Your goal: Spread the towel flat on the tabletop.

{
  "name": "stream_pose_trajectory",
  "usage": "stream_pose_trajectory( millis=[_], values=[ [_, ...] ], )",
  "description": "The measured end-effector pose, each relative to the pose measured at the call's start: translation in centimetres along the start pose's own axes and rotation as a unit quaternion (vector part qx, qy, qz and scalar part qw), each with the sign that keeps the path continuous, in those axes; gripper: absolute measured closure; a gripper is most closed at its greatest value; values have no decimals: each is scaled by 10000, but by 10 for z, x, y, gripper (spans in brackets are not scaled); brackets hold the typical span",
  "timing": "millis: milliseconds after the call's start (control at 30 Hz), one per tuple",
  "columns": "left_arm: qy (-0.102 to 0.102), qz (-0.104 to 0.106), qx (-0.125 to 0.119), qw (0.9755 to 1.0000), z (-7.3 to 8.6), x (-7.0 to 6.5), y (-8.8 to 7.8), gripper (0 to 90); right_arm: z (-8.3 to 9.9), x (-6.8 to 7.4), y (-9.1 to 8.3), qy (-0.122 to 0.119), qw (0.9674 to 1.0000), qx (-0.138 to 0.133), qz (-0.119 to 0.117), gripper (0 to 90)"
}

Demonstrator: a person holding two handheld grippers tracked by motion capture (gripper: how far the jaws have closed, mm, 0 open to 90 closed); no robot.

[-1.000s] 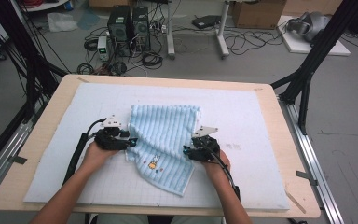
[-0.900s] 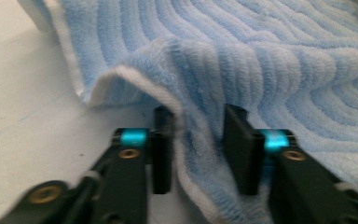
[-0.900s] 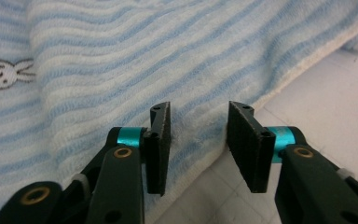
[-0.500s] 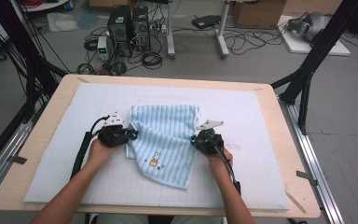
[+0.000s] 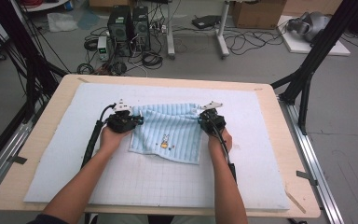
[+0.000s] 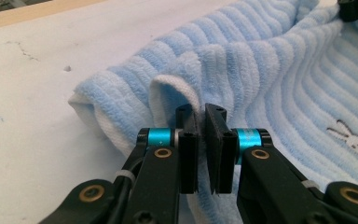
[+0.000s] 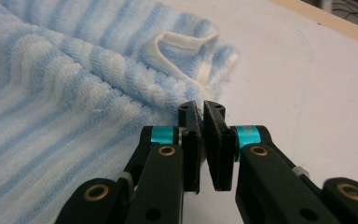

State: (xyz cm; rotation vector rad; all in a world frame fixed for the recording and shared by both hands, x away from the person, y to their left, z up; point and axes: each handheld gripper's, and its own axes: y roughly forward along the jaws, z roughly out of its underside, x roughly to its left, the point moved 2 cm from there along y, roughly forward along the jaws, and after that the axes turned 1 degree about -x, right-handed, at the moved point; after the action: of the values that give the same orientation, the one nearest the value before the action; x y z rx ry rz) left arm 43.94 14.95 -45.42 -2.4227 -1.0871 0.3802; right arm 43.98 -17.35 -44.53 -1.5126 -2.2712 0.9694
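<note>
Gripping the blue striped towel at two corners, we judge that we are in the middle of a fold or a spread: both far corners are pinched and the cloth is drawn between them, its near edge with the little rabbit motif lying flat on the white mat of the worktop.

Our left gripper has just been closing, and its jaws now stand nearly together, clenched on a fold of the towel's white-backed edge that rises right at their tips. Ahead of these jaws and to their right the towel spreads away in ridges, with the rabbit off to the lower right.

Our right gripper has also just been closing. Its jaws are pressed almost shut on the towel's hem, with the curled corner just beyond their tips and the striped cloth running off to their left.

Next, we think, both hands must move together, at even height, keeping the cloth taut between the two pairs of jaws so that the corners land squarely. If one grip is thin, the corner may slip out, so a steady, unhurried carry seems wise.
</note>
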Motion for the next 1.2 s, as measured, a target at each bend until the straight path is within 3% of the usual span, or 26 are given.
stream_pose_trajectory(
  millis=[67, 100, 167, 267, 333, 467, 633, 767, 933, 1000, 1133, 1200],
  values=[
    [-56, 47, 34, 10000, 2, 0, 1, 830, 1, -1, 2, 64, 9999, 10, 86, 850],
    [-134, 59, 37, 9999, 2, 0, 1, 783, 1, 0, 3, 150, 9999, 4, 71, 832],
    [-262, 186, 131, 9994, 4, 0, -4, 601, 2, 2, 0, 221, 9997, -63, 44, 724],
    [-236, 266, 76, 9993, 9, -1, -18, 526, 3, 1, -12, 459, 9980, -278, -334, 573],
    [-318, 340, 45, 9989, 14, -1, -27, 480, 6, 1, -22, 549, 9962, -358, -571, 530],
    [-236, 459, 173, 9985, 23, -4, -42, 464, 19, 5, -43, 391, 9958, -255, -784, 493],
    [-159, 557, 217, 9981, 29, -11, -52, 464, 38, 16, -64, 119, 9950, -255, -958, 494],
    [-51, 577, 367, 9976, 34, -16, -55, 461, 54, 23, -75, 136, 9926, -293, -1173, 489],
    [17, 601, 581, 9965, 45, -24, -57, 474, 67, 32, -79, 64, 9909, -156, -1335, 492],
    [168, 475, 535, 9973, 47, -28, -59, 488, 71, 35, -80, 30, 9900, -123, -1403, 501],
    [423, 453, 520, 9967, 49, -36, -61, 619, 76, 45, -83, -141, 9883, -83, -1514, 554],
    [624, 482, 493, 9957, 50, -42, -62, 746, 79, 49, -82, -313, 9882, 83, -1500, 633]
  ],
)
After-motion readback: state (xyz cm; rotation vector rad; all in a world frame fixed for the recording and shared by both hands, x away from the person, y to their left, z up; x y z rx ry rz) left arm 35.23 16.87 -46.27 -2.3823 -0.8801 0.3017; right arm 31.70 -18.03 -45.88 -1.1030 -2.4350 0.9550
